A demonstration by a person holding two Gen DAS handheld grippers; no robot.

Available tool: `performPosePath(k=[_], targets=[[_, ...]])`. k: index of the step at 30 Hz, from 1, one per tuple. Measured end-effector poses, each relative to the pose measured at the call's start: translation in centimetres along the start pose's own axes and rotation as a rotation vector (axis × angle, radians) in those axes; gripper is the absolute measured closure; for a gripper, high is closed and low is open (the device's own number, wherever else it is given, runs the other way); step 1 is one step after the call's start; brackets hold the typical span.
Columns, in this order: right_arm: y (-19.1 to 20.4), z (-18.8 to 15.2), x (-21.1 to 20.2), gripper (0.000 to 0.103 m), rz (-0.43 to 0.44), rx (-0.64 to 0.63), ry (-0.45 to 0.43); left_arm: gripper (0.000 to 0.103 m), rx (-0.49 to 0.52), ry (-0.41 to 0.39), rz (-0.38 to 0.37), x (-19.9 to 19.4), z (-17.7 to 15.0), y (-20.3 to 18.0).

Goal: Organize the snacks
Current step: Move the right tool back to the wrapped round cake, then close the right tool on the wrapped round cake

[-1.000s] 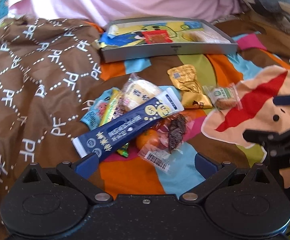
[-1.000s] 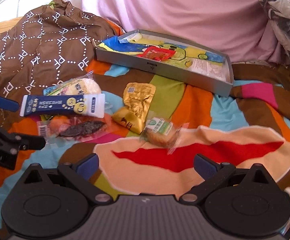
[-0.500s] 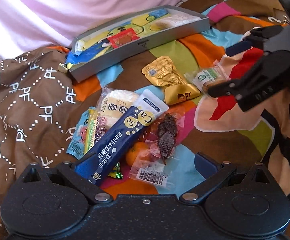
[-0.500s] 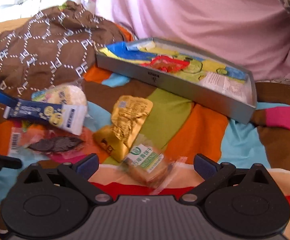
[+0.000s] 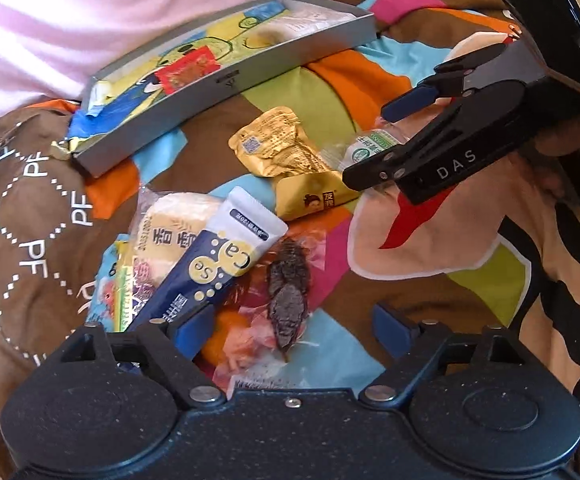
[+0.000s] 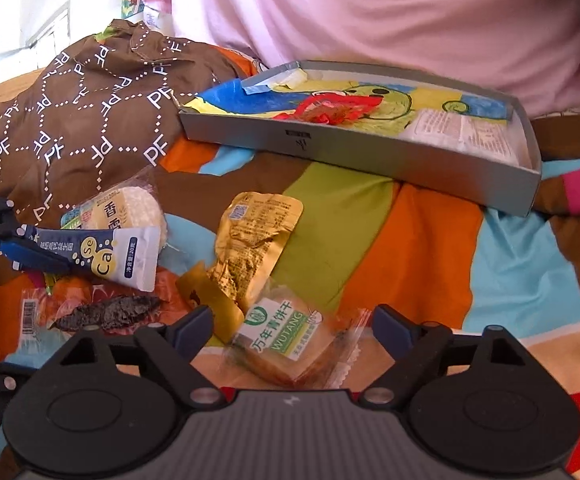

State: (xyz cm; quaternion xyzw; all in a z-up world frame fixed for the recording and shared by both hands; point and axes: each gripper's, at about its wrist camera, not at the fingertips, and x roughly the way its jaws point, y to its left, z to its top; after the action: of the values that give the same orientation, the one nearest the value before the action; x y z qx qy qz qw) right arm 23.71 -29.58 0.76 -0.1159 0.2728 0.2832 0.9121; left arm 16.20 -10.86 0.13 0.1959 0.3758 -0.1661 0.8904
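barely begun, i judge: the grey tray (image 6: 369, 156) far ahead holds only about 2 packets while the pile lies loose, the right gripper (image 6: 291, 320) wide open around a biscuit pack (image 6: 286, 340), the left gripper (image 5: 293, 320) open over a dried-fruit packet (image 5: 286, 300), neither gripping.

Snack packets lie loose on the blanket: blue stick pack (image 5: 214, 276) atop a rice cracker (image 5: 170, 228), gold pouch (image 6: 254, 248), biscuit (image 6: 286, 340). Grey tray (image 6: 369, 160) beyond.
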Motion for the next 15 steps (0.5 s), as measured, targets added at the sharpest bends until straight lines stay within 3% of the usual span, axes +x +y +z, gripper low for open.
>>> performPosePath(k=[7, 15], targets=[[0.0, -0.1, 0.2, 0.03, 0.028, -0.003, 0.009, 0.025, -0.02, 0.031, -0.059, 0.4, 0.6, 1.1], [1.3, -0.9, -0.4, 0.034, 0.062, -0.065, 0.076, 0.033, -0.033, 0.048, -0.084, 0.7, 1.3, 1.8]])
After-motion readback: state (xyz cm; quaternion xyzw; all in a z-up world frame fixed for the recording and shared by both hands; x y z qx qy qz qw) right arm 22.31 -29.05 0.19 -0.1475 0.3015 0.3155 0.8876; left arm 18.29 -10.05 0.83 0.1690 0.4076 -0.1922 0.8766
